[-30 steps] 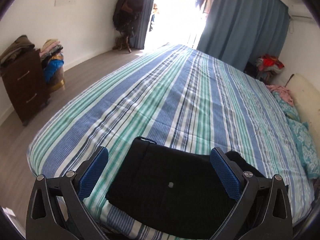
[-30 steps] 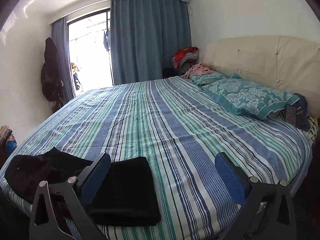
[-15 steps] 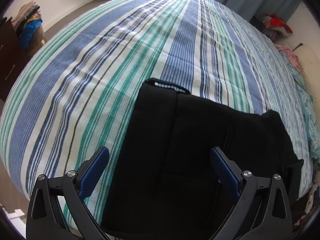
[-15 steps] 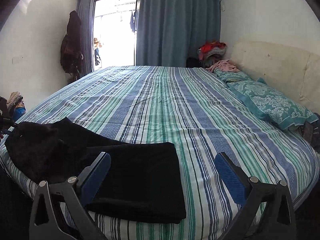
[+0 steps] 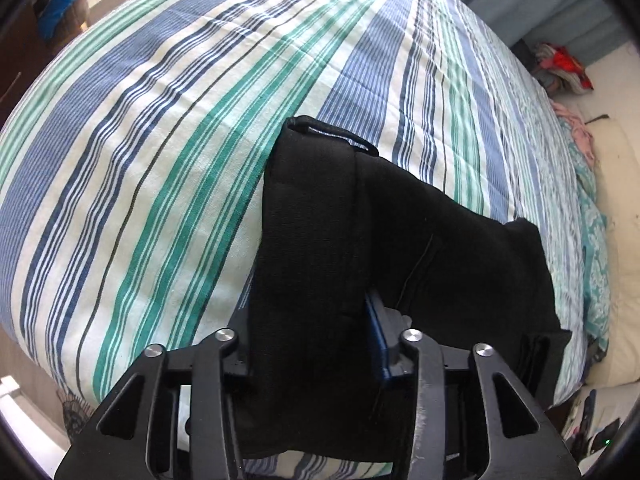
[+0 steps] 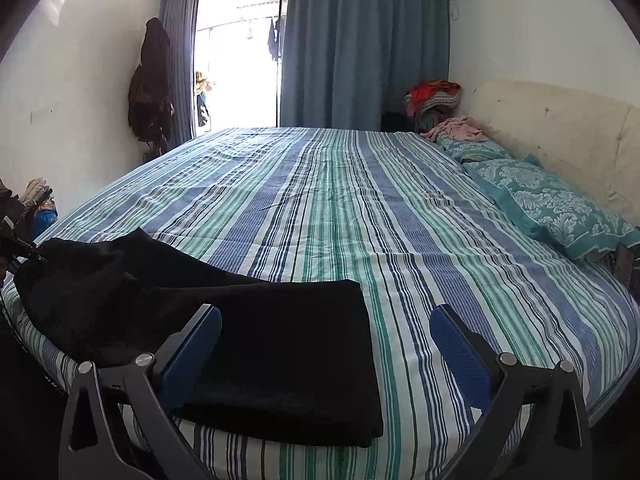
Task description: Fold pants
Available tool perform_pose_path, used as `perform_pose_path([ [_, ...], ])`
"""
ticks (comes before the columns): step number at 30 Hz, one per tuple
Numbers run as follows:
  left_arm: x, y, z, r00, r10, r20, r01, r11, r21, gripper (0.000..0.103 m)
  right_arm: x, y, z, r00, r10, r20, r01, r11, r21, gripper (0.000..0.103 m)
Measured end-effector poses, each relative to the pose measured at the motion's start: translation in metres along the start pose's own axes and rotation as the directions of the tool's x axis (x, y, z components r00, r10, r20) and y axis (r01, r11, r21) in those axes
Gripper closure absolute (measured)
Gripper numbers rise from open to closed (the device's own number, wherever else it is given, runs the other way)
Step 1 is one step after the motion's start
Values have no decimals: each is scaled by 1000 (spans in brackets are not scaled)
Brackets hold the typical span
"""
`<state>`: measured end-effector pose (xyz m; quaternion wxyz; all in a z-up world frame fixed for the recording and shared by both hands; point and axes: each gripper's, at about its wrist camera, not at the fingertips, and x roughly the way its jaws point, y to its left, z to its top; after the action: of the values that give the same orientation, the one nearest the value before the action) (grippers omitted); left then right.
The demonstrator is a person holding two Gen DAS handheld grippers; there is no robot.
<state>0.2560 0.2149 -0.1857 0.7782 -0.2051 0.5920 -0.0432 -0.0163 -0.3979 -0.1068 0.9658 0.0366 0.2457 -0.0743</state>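
Black pants [image 5: 400,248] lie along the near edge of the striped bed [image 5: 160,160]. My left gripper [image 5: 310,328] is shut on the waistband end of the pants, with the cloth bunched between its jaws and raised a little. In the right wrist view the pants [image 6: 280,340] lie folded near the bed's front edge, with the bunched end at the left. My right gripper [image 6: 326,336] is open and empty, its left finger [image 6: 192,340] over the folded leg end and its right finger over the bedsheet [image 6: 400,220].
Teal pillows [image 6: 552,204] and a cream headboard [image 6: 560,120] line the right side. A pink garment [image 6: 460,126] and a clothes pile [image 6: 434,98] sit at the far corner. A dark coat [image 6: 150,84] hangs by the bright doorway. Wooden floor lies left of the bed.
My left gripper has moved down onto the pants and shut on the waistband end, bunching it. My right gripper has swung slightly and come closer to the folded leg end, still open.
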Motion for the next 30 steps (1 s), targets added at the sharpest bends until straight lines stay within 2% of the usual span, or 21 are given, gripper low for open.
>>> perform_pose_path([
  [2,-22,-2,-4,998,-64,29,65,995,-73,79,-1,0,1,1000,2,11,-3,1000,5,0],
  [4,-47,-17,-8,988,-142,60,148,985,-94,81,0,0,0,1000,2,17,-2,1000,4,0],
  [6,-74,-46,-14,974,-211,78,216,974,-67,83,4,-2,0,1000,7,-7,-7,1000,18,0],
  [10,-105,-131,-33,939,-338,61,338,941,18,84,0,-11,4,999,27,27,-29,998,63,0],
  [14,-90,-231,-64,920,-392,4,387,910,147,84,2,-26,5,1000,16,22,-18,992,122,0],
  [17,-50,-294,-91,926,-373,-50,374,898,233,84,0,-40,4,1000,-8,24,3,985,173,0],
  [19,-16,-323,-115,931,-356,-76,362,886,291,77,-1,-48,4,999,-23,23,18,980,199,0],
  [21,21,-346,-137,910,-386,-151,415,862,292,69,-2,-56,2,999,-33,17,28,973,227,0],
  [23,44,-360,-153,898,-374,-231,428,862,270,67,-4,-66,-1,1000,-24,16,19,964,264,0],
  [24,44,-363,-157,891,-383,-246,442,854,273,67,-6,-70,-2,1000,-14,19,8,959,285,0],
  [25,37,-363,-160,883,-405,-239,463,838,289,67,-8,-76,-4,1000,0,25,-8,951,308,0],
  [26,25,-361,-159,881,-421,-216,471,823,319,62,-11,-79,-6,999,24,30,-32,944,330,0],
  [27,10,-356,-157,888,-425,-177,460,813,356,53,-13,-83,-7,998,54,41,-65,934,352,0],
  [28,-7,-347,-153,899,-423,-118,434,812,391,48,-15,-86,-9,995,88,55,-102,922,373,0],
  [29,-24,-334,-148,906,-420,-49,401,818,412,39,-15,-88,-10,989,134,65,-149,910,388,0],
  [30,-38,-320,-143,907,-421,18,375,824,425,31,-14,-87,-10,979,190,68,-202,897,393,0],
])
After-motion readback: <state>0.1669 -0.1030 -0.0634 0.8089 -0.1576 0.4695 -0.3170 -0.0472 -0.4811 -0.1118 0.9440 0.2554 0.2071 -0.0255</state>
